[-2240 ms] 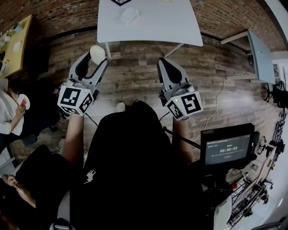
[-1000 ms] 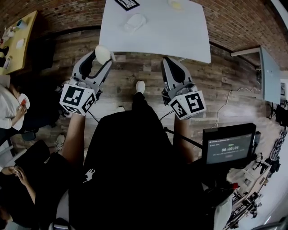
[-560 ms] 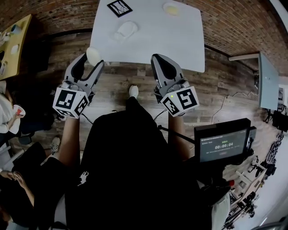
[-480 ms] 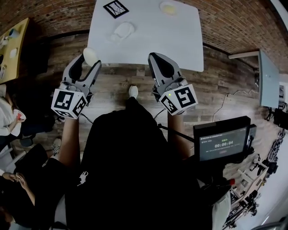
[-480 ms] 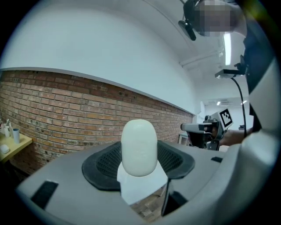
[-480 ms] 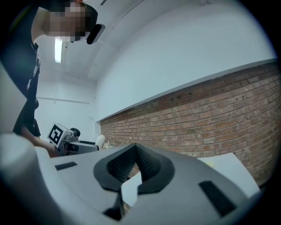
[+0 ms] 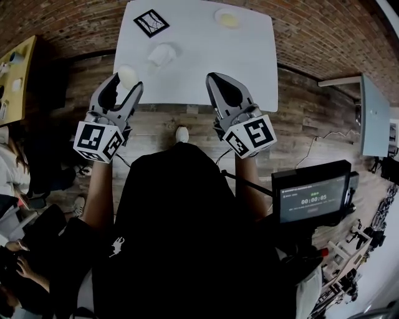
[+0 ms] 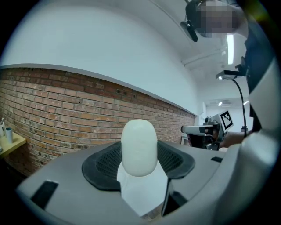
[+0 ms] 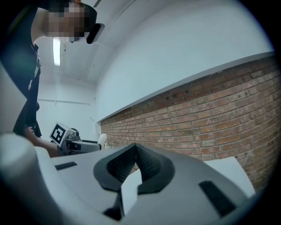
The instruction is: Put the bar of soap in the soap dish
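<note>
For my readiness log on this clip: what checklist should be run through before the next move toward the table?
1. Bar of soap clamped in left claw: ok.
2. Right claw shut, nothing in it: ok.
3. Table ahead of both claws: ok.
4. Soap above the white dish-like item: not ok, short of it.
5. Whether that item or the round yellowish one is the soap dish: cannot tell.

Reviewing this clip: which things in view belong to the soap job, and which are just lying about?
Belong to the job:
- bar of soap, clamped in the left gripper
- white dish-like thing, probably the soap dish
- white table that it sits on

Just lying about:
- marker card
- pale yellow round thing
- timer screen
- right gripper, shut, empty, idle
</note>
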Action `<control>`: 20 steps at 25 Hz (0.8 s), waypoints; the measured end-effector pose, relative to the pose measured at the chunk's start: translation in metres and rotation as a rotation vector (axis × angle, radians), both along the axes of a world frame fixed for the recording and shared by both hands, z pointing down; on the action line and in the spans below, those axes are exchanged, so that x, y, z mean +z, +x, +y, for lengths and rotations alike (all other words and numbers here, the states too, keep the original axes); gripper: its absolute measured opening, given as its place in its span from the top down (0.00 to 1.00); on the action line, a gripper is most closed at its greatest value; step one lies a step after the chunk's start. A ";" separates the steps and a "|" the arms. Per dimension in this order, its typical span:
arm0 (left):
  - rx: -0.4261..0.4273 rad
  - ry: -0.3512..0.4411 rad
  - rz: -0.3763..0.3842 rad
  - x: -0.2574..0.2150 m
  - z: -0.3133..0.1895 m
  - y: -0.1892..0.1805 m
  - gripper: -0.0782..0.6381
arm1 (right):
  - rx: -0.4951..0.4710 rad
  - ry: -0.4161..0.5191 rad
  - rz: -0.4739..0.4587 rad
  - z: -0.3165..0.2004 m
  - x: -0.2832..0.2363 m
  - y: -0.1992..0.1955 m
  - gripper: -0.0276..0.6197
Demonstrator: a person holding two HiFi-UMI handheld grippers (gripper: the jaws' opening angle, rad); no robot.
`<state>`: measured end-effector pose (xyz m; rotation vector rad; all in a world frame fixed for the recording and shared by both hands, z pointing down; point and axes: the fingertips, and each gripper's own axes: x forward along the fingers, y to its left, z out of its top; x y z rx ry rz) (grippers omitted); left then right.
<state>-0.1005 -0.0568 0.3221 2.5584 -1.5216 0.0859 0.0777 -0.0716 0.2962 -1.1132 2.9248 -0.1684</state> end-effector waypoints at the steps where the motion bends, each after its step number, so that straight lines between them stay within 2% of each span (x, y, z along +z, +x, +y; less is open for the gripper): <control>1: -0.006 0.003 0.000 0.000 0.001 0.000 0.54 | -0.006 0.004 0.006 0.000 0.000 0.000 0.95; 8: -0.038 -0.030 -0.025 0.012 -0.048 0.023 0.54 | -0.046 -0.033 0.001 -0.058 0.013 0.020 0.95; 15: -0.074 -0.036 -0.024 0.010 -0.053 0.017 0.54 | -0.064 -0.054 0.014 -0.070 0.017 0.017 0.95; 20: -0.089 -0.071 -0.027 0.027 -0.089 0.022 0.54 | -0.107 -0.090 0.020 -0.108 0.033 0.018 0.95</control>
